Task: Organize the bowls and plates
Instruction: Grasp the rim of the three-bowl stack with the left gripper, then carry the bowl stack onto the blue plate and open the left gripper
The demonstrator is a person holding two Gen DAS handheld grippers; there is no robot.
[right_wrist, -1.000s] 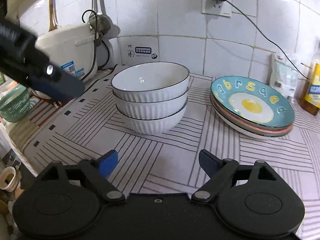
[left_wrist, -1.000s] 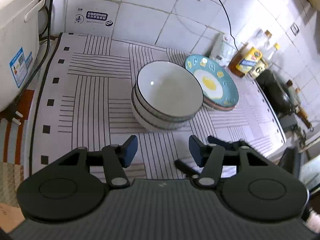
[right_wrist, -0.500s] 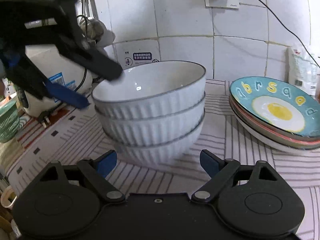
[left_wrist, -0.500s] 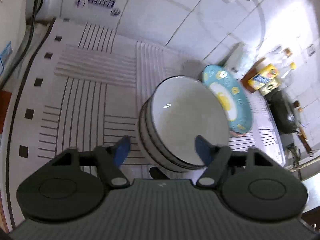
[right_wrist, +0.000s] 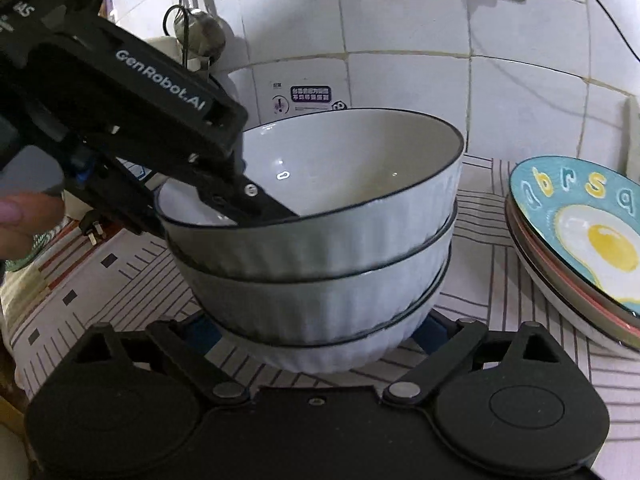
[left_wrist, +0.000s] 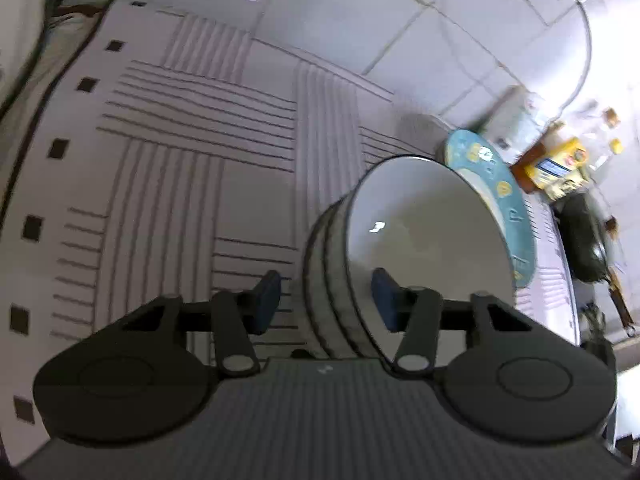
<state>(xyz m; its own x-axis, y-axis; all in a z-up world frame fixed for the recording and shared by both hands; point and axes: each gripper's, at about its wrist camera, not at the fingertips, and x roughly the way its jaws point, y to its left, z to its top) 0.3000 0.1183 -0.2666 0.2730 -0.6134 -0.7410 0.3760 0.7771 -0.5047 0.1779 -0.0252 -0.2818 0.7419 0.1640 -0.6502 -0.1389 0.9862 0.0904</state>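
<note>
Bowls point(right_wrist: 320, 240) now between both grippers: left gripper point(left_wrist: 326, 300) closing astride rim, right gripper point(right_wrist: 316, 330) opening around base.

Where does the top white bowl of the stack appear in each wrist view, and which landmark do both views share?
Left wrist: top white bowl lies right of centre, its rim between the left gripper's closing jaws.
Right wrist: top white bowl fills the centre, crowning the stack.
Shared landmark: blue egg plate, beside the stack.

right gripper point(right_wrist: 316, 328) fingers point(right_wrist: 434, 330) half hidden behind bowl stack point(right_wrist: 320, 280), plates point(right_wrist: 580, 248) cropped
</note>
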